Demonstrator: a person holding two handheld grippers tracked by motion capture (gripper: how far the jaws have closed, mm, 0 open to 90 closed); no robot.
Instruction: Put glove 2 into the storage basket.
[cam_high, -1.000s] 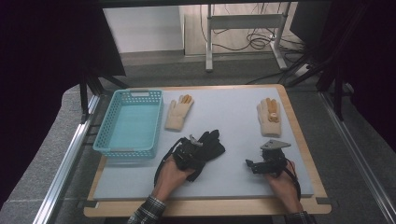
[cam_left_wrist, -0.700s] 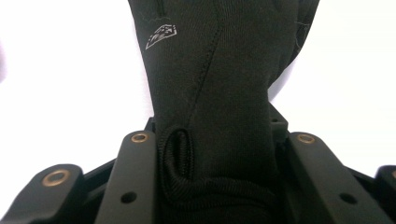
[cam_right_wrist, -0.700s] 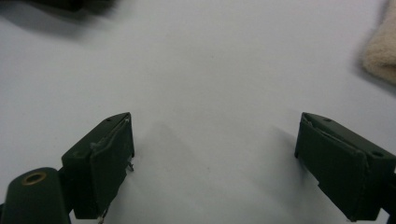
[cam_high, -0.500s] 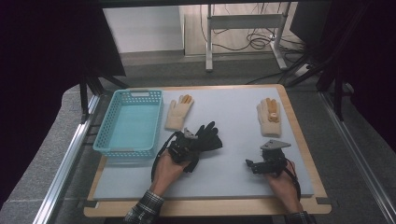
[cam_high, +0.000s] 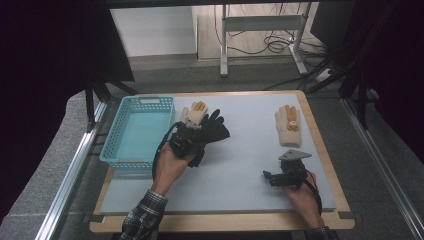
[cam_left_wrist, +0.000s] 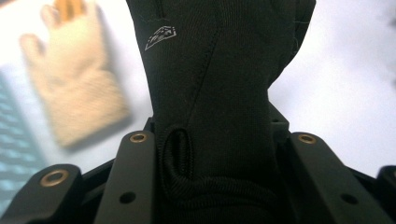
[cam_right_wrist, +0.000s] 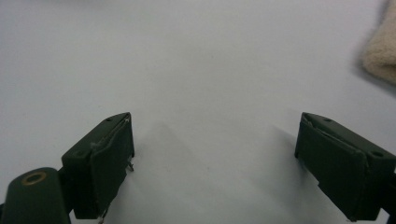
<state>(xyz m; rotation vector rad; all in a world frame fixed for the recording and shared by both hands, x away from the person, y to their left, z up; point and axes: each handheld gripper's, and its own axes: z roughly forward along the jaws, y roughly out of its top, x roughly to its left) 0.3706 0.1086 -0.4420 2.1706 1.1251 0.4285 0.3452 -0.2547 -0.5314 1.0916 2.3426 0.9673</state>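
Far left of the counter (cam_high: 240, 165): blue basket (cam_high: 135, 132), long side running away from the person. Just right of it, left cream glove (cam_high: 192, 114), fingers aimed at the far edge, partly covered in the high view by the black glove (cam_high: 212, 129).

Centre left: left gripper (cam_high: 186, 142), jaws having just been closing and now pinching the cuff end of the black glove; glove held clear of the counter, between basket and counter middle. Long axis from cuff at the jaws to fingertips, pointing up and to the far right in the high view; in the left gripper view (cam_left_wrist: 215, 154), glove (cam_left_wrist: 215, 84) running straight up from between the jaws, small white logo on its back.

Compared with a second ago: black glove then lying on the counter nearer the person; now lifted and carried toward the far edge, overlapping the left cream glove.

Right: right gripper (cam_high: 272, 176), resting in the same spot as before, jaws spread wide with nothing between them (cam_right_wrist: 215, 154). Beyond it, right cream glove (cam_high: 288, 124), fingers toward the far edge, unmoved.
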